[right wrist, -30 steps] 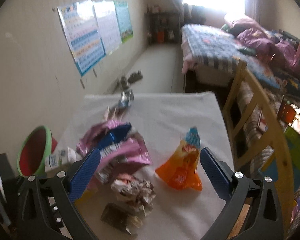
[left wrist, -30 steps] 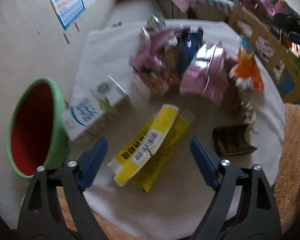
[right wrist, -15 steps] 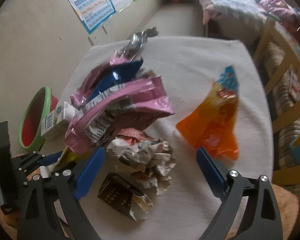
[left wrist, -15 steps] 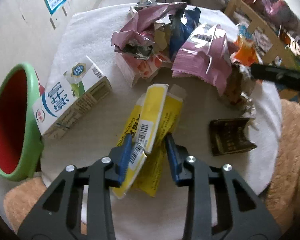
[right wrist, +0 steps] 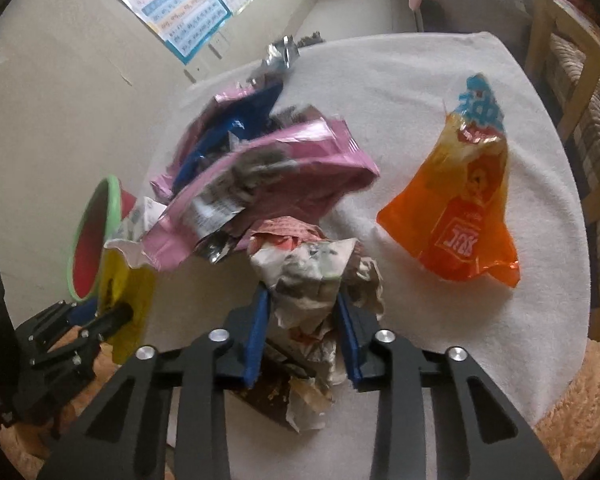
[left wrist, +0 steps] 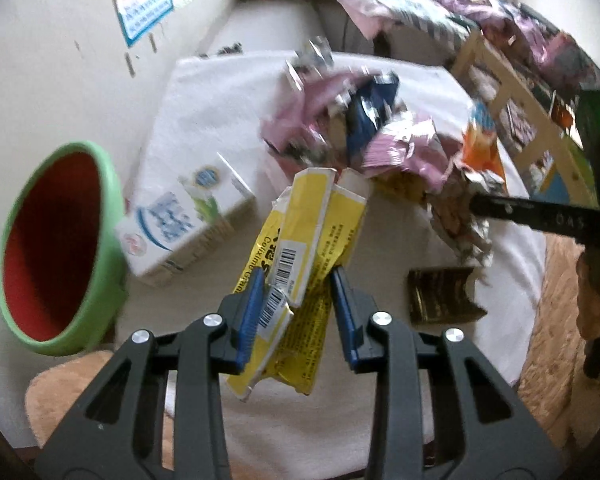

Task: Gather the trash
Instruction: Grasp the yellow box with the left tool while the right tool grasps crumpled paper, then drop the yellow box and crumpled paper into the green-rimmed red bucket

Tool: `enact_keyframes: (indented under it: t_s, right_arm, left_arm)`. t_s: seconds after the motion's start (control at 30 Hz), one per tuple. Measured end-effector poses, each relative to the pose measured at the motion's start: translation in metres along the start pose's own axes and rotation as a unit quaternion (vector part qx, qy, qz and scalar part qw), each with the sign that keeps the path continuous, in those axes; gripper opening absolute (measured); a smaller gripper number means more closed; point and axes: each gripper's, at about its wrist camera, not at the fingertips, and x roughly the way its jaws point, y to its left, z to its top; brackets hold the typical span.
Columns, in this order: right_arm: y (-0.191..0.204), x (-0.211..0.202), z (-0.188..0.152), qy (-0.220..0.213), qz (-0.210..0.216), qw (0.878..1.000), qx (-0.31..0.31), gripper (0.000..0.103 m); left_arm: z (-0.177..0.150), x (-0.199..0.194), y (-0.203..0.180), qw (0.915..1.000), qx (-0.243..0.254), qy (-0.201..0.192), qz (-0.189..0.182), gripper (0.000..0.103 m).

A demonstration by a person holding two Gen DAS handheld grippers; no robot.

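Note:
My left gripper (left wrist: pixel 296 280) is shut on a flattened yellow packet (left wrist: pixel 312 208) with barcodes and holds it tilted just above the white cloth. In the right wrist view that packet (right wrist: pixel 128 280) shows at the far left. The jaws of my right gripper (right wrist: pixel 301 300) are closing, and the blue pads press both sides of a crumpled paper ball (right wrist: pixel 312 268). A green bin with a red inside (left wrist: pixel 112 184) stands tilted at the left table edge. Beside it lies a white milk carton (left wrist: pixel 180 224).
Pink and blue foil wrappers (right wrist: pixel 280 176) are heaped in the middle of the white-clothed table (right wrist: pixel 420 80). An orange snack bag (right wrist: pixel 460 216) lies to the right, a brown wrapper (left wrist: pixel 440 296) near the front. A wooden frame (right wrist: pixel 548 20) stands at the right, tan fluffy fabric (right wrist: pixel 580 400) below.
My left gripper closed on the yellow packet and raised it off the cloth. My right gripper came down over the crumpled paper and its wide jaws closed in on it.

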Motion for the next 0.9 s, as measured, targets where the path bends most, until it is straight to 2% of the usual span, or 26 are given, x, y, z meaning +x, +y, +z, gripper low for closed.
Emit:
enact_keyframes:
  t_s: [0.17, 0.33, 0.5, 0.6, 0.73, 0.9]
  right_arm:
    - [0.015, -0.041, 0.005, -0.049, 0.0, 0.999, -0.017, 0.026]
    - [0.046, -0.08, 0.013, -0.112, -0.011, 0.992, -0.055, 0.026]
    - [0.108, -0.099, 0.032, -0.154, 0.029, 0.981, -0.119, 0.026]
    - [0.146, -0.086, 0.043, -0.142, 0.069, 0.975, -0.154, 0.026]
    - [0.198, -0.039, 0.055, -0.108, 0.115, 0.969, -0.188, 0.026]
    - [0.257, 0.031, 0.07, -0.049, 0.143, 0.969, -0.194, 0.027]
  left_arm:
    - [0.008, -0.029, 0.019, 0.9984, -0.036, -0.044, 0.004, 0.033]
    - [0.018, -0.058, 0.051, 0.9916, -0.083, -0.097, 0.022, 0.033]
    - [0.022, -0.077, 0.093, 0.9817, -0.13, -0.129, 0.052, 0.033]
    - [0.022, -0.082, 0.124, 0.9755, -0.154, -0.139, 0.074, 0.033]
    - [0.017, -0.082, 0.174, 0.9653, -0.198, -0.141, 0.096, 0.033]
    - [0.011, -0.058, 0.235, 0.9552, -0.247, -0.106, 0.123, 0.033]
